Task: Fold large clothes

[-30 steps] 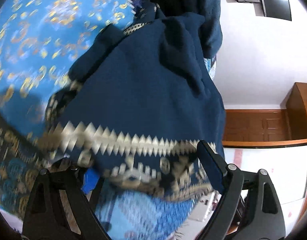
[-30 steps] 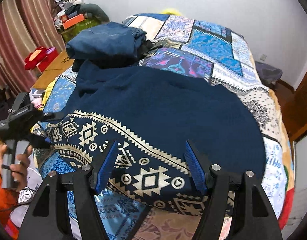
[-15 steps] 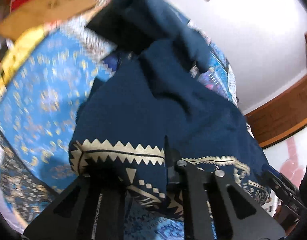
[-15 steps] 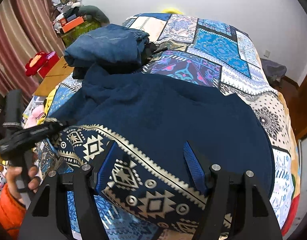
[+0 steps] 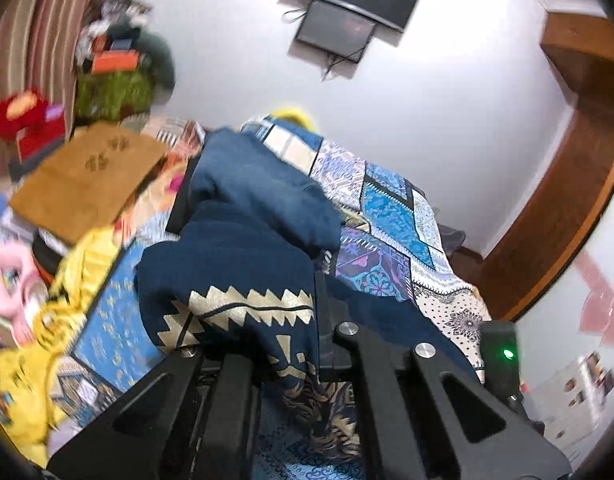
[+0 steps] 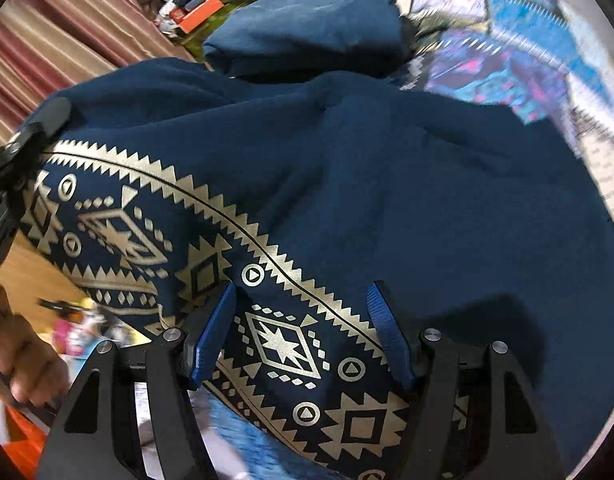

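- Curtains [image 5: 23, 32] in striped red hang at ten o'clock in our left wrist view, with a brown paper bag [image 5: 87, 176] and yellow cloth [image 5: 39, 344] below them at nine, all blurred.
- Our left gripper [image 5: 263, 320] is clamped on the patterned hem of the navy garment [image 5: 235, 248], its fingers drawn together with the cloth bunched between them and draping down past six o'clock.
- Beyond it, at twelve o'clock of the garment, a folded blue pile [image 5: 267, 184] lies on the patchwork bedspread [image 5: 391, 216], and a dark screen [image 5: 339, 28] is fixed to the white wall above.
- In our right wrist view the left gripper shows at nine o'clock, holding the hem's corner.
- Our right gripper [image 6: 303, 328] has its blue pads [image 6: 211, 332] spread apart, over the garment's gold border [image 6: 283, 344]; whether they touch the cloth we cannot tell.
- The garment [image 6: 387, 184] spreads across the bed, with the folded pile [image 6: 307, 36] at twelve and the bedspread [image 6: 519, 68] at two.
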A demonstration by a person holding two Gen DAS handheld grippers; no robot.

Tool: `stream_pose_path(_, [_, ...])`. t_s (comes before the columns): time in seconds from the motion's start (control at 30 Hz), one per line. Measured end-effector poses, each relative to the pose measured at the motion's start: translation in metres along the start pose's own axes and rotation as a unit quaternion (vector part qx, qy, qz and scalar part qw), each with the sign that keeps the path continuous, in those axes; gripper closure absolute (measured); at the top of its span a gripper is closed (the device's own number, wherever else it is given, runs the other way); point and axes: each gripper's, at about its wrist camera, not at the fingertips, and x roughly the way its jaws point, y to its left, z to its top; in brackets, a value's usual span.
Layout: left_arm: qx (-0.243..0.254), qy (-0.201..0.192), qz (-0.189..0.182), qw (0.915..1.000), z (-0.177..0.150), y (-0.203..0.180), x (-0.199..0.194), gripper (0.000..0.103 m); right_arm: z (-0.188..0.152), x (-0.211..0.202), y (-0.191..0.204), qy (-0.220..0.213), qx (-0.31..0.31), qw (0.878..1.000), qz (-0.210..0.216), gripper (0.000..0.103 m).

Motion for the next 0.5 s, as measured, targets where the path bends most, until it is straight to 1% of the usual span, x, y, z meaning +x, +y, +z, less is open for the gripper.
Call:
stream_pose_path(0.07, [0.040,-0.005,0.002,0.9992,0.001,-0.021,-0.001,0.101,0.001,-0.005,-0.003,-0.003,0.003,1.000,0.008,0.039])
stream_pose_path(0.1, [0.056,-0.007,-0.002,0.9984,0.001,-0.030,0.001,0.101,0.001,-0.012,-0.006,-0.011,0.003,1.000,0.006,0.039])
stream_pose_path(0.17, [0.083,-0.007,-0.013,0.9964,0.003,-0.048,0.006,0.101,-0.003,-0.035,-0.014,-0.041,0.007,0.999,-0.002,0.039])
stream_pose_path(0.23, [0.111,-0.004,-0.028,0.9934,0.001,-0.073,0.014,0.101,-0.008,-0.057,-0.025,-0.069,0.014,0.997,-0.016,0.039])
stream_pose_path(0.3, [0.138,0.008,-0.050,0.9891,-0.003,-0.101,0.026,0.101,-0.017,-0.083,-0.041,-0.103,0.027,0.993,-0.049,0.039])
stream_pose_path(0.37, [0.159,0.025,-0.079,0.9837,-0.011,-0.126,0.036,0.101,-0.030,-0.107,-0.062,-0.127,0.042,0.986,-0.102,0.039])
stream_pose_path(0.43, [0.180,0.056,-0.116,0.9752,-0.024,-0.151,0.047,0.101,-0.042,-0.124,-0.078,-0.142,0.058,0.979,-0.134,0.039])
stream_pose_path(0.47, [0.191,0.075,-0.131,0.9698,-0.033,-0.162,0.054,0.101,-0.049,-0.134,-0.090,-0.148,0.073,0.975,-0.149,0.039])
stream_pose_path(0.5, [0.202,0.105,-0.147,0.9626,-0.045,-0.174,0.064,0.101,-0.055,-0.141,-0.098,-0.151,0.084,0.972,-0.156,0.039])
